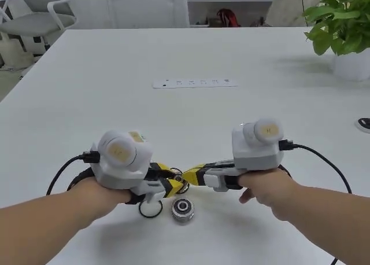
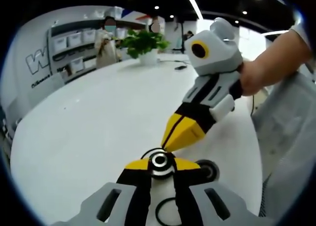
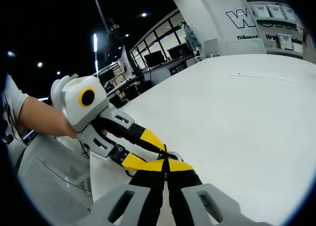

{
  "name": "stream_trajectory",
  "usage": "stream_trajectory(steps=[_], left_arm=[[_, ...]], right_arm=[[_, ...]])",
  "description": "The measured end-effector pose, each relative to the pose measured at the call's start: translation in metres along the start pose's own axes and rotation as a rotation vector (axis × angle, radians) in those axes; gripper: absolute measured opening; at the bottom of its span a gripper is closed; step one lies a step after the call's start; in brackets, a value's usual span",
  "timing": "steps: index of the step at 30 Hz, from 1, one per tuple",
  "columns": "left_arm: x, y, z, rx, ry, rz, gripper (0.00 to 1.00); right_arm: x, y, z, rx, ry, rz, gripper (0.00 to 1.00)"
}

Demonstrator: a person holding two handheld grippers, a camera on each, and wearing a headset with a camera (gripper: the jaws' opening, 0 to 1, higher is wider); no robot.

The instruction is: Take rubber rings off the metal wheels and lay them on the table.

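While the left gripper (image 1: 177,183) clamps a metal wheel (image 2: 160,160), the right gripper (image 3: 167,164) – jaws pressed together – touches that wheel's rim; beside that wheel lie a loose rubber ring (image 1: 150,209) and a second wheel (image 1: 182,210).

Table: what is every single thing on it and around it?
table: one, white, under everything
power strip: one, white, mid-table
plant: one, green, white pot, far right corner
chairs: two, pale, beyond the far edge
loose metal wheel: one, silver, near edge of table
loose rubber ring: one, black, left of that wheel
held metal wheel: one, silver, clamped in yellow-black jaws
left gripper: one, grey, shut on the held metal wheel
right gripper: one, grey, tips shut at that wheel's rim
hands: two, one around each gripper
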State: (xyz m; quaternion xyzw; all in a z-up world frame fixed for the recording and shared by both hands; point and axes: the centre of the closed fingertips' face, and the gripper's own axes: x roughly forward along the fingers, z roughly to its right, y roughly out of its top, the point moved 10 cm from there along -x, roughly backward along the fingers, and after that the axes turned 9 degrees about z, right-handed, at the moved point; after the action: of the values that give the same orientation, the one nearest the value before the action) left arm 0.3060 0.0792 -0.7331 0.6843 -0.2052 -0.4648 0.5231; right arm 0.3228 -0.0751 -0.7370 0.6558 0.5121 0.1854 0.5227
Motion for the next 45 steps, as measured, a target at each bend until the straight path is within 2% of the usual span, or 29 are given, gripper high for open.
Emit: stream_trajectory(steps=[11,18,25,45], left_arm=[[-0.013,0.005,0.002,0.000,-0.044,0.053,0.29],[-0.025,0.012,0.003,-0.002,-0.045,0.094,0.33],[-0.038,0.014,0.006,-0.014,-0.064,0.133,0.40],[-0.072,0.019,0.006,-0.015,-0.055,0.188,0.55]], right_arm=[[-0.002,0.005,-0.001,0.025,0.004,0.025,0.00],[-0.002,0.007,-0.002,0.042,0.013,0.041,0.00],[-0.002,0.015,-0.008,0.063,0.032,0.078,0.00],[-0.004,0.025,-0.018,0.093,0.074,0.119,0.00]])
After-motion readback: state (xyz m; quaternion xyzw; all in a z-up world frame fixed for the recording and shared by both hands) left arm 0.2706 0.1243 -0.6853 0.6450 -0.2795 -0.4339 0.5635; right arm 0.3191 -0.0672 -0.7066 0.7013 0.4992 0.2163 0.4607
